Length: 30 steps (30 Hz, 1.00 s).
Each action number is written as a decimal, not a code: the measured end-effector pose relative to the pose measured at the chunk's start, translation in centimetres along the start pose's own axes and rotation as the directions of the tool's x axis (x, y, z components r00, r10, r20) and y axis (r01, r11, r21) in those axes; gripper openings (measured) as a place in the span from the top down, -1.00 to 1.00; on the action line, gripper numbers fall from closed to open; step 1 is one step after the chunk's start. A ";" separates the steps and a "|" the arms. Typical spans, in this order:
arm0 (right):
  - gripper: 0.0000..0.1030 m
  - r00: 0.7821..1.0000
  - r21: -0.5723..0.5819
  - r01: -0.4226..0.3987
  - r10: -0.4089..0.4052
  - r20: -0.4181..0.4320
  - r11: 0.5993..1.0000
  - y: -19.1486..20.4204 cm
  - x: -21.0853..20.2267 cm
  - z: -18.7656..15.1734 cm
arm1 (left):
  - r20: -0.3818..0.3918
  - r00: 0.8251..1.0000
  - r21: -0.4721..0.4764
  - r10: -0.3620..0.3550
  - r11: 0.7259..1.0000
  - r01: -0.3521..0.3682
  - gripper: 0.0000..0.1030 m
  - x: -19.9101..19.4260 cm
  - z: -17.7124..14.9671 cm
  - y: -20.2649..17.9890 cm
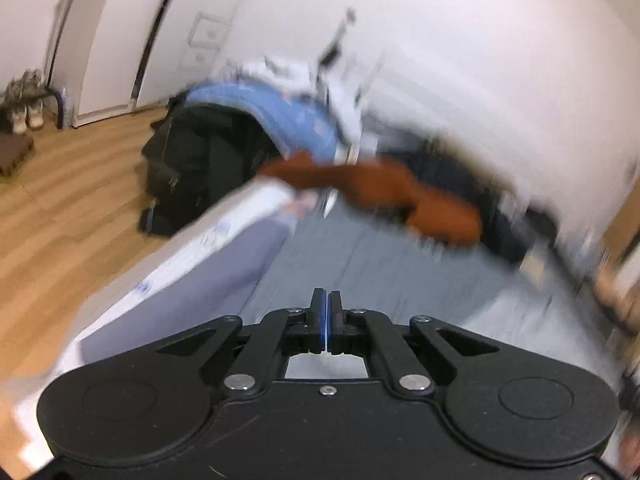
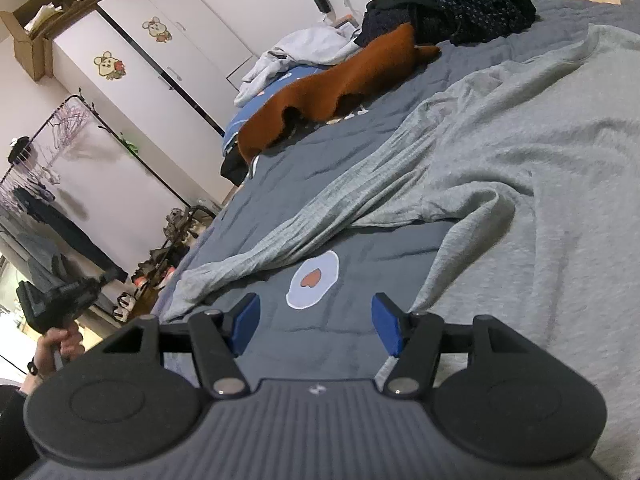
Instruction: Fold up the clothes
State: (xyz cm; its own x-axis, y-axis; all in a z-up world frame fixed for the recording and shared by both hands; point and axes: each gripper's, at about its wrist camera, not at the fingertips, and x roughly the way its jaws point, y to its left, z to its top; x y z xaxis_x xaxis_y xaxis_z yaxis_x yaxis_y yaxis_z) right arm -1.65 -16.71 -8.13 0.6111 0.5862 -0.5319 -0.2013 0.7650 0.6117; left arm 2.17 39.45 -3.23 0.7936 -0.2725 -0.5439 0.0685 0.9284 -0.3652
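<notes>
Clothing to be folded lies across a bed: a pale grey garment [image 2: 500, 152] is spread loosely over the blue-grey quilt [image 2: 320, 168], rumpled, with one long sleeve [image 2: 280, 240] trailing toward the bed's near edge. The right gripper [image 2: 316, 326] hangs just above the quilt, jaws roughly half open with nothing between them, the grey hem just beside its right-hand pad and a fried-egg print [image 2: 313, 279] showing in the gap. The left gripper [image 1: 327, 320] is off to the side, near the bed's edge, jaws pressed fully together and gripping nothing that can be seen; its view is smeared with motion. Farther up the bed lie a rust-brown garment [image 2: 340, 92], a dark dotted heap [image 2: 460, 8] and a white bundle [image 2: 300, 50]; beyond stand white wardrobes [image 2: 160, 56] and a clothes rack [image 2: 52, 144]. As I judge it, the risks are these: jaws closing here could pinch the quilt along with the hem, or miss the fabric altogether; lifting one edge alone would likely drag the trailing sleeve into a twist; and the left gripper, closed as it is, must open before it can take a corner, so a hurried, blurred approach could catch the wrong layer.
</notes>
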 end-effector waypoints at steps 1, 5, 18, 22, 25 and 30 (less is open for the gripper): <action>-0.18 1.000 0.003 -0.003 0.003 0.002 1.000 0.0 0.1 0.1 | -0.034 0.999 0.040 0.019 0.999 -0.018 0.96 0.5 -0.4 -0.4; -0.18 1.000 0.006 -0.021 0.021 0.006 1.000 0.4 0.0 0.0 | -0.060 0.995 0.087 0.077 0.994 -0.071 0.36 2.8 -2.4 -0.4; -0.18 1.000 -0.023 -0.021 0.021 -0.007 1.000 1.6 0.6 -0.2 | -0.092 0.992 0.021 0.090 0.996 -0.088 0.90 7.3 -5.7 0.3; -0.18 1.000 -0.019 -0.023 0.023 -0.012 1.000 1.6 0.6 -0.5 | 0.034 0.999 -0.085 -0.004 0.996 0.007 0.98 3.8 -3.5 0.6; -0.18 1.000 -0.012 -0.026 0.026 -0.005 1.000 1.4 0.4 -0.5 | 0.124 0.992 -0.123 0.016 0.992 0.000 0.98 0.7 -1.3 1.1; -0.18 0.999 0.008 -0.035 0.035 0.017 0.999 1.2 0.1 -0.1 | 0.090 0.992 -0.081 0.093 0.993 -0.086 0.98 -0.8 0.2 0.9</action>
State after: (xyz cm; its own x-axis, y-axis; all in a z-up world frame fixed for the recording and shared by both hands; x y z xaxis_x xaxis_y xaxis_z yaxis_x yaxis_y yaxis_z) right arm -1.92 -15.69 -7.46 0.6163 0.6082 -0.5003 -0.2166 0.7417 0.6349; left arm 1.69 40.55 -2.94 0.8480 -0.1606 -0.5051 -0.0494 0.9249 -0.3770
